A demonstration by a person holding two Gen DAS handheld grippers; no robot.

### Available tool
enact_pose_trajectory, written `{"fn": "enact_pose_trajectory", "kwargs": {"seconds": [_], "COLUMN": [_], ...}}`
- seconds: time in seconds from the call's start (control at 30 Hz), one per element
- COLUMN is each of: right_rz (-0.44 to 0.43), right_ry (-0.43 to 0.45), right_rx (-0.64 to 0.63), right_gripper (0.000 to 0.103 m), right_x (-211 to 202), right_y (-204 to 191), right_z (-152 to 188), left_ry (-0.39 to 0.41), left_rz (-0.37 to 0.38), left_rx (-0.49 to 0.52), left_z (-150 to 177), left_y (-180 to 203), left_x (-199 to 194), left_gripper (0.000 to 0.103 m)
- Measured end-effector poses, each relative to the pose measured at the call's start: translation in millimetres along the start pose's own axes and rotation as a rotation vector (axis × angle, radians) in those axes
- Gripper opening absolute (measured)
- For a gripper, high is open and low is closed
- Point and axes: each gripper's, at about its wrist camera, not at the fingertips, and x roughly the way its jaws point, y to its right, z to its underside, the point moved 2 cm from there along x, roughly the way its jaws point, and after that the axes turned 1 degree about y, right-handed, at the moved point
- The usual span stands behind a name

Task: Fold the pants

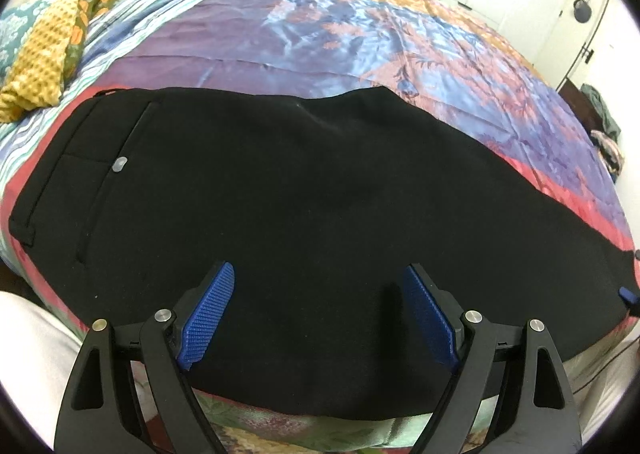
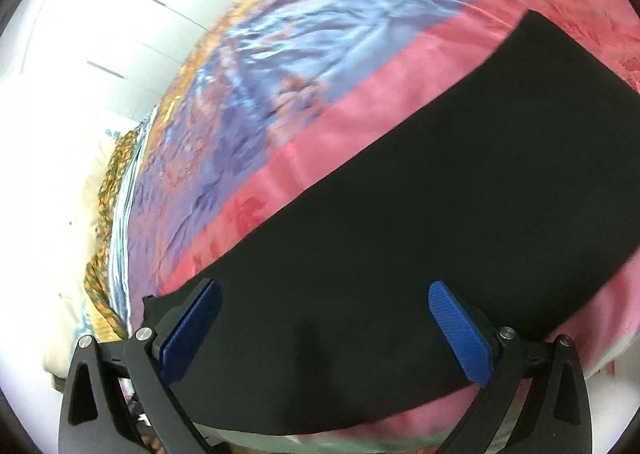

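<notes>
Black pants are lying flat along the bed, waistband toward nine o'clock in the left view. The left hand-held gripper is hovering released above them. The right hand-held gripper is also gaping, grasping nothing, above the pants' leg.

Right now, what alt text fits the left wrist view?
Black pants lie flat across a colourful bedspread, waistband at left. The left gripper hovers open above them, holding nothing. A yellow cloth is bunched at the far left.
</notes>
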Motion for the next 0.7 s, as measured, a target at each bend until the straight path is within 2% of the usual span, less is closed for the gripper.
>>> {"fn": "enact_pose_trajectory", "kwargs": {"seconds": [0.17, 0.27, 0.33, 0.47, 0.57, 0.7], "right_rz": [0.085, 0.095, 0.072, 0.109, 0.058, -0.072], "right_ry": [0.05, 0.104, 0.175, 0.312, 0.329, 0.259], "right_rx": [0.016, 0.079, 0.13, 0.152, 0.184, 0.257], "right_gripper": [0.102, 0.099, 0.098, 0.099, 0.099, 0.099], "right_x": [-24, -46, -71, -121, -138, -131], "right_y": [38, 64, 77, 94, 113, 129], "right_z": [-35, -51, -58, -61, -56, -40], "left_ry": [-0.002, -0.003, -0.002, -0.004, -0.005, -0.003], "left_rz": [-0.003, -0.005, -0.002, -0.01, -0.032, -0.042], "left_rx": [0.007, 0.011, 0.006, 0.014, 0.038, 0.052], "left_z": [-1, -1, -1, -1, 0, 0], "left_y": [-1, 0, 0, 2, 6, 7], "left_x": [1, 1, 1, 4, 5, 6], "left_gripper": [0.088, 0.088, 0.088, 0.089, 0.091, 0.091]}}
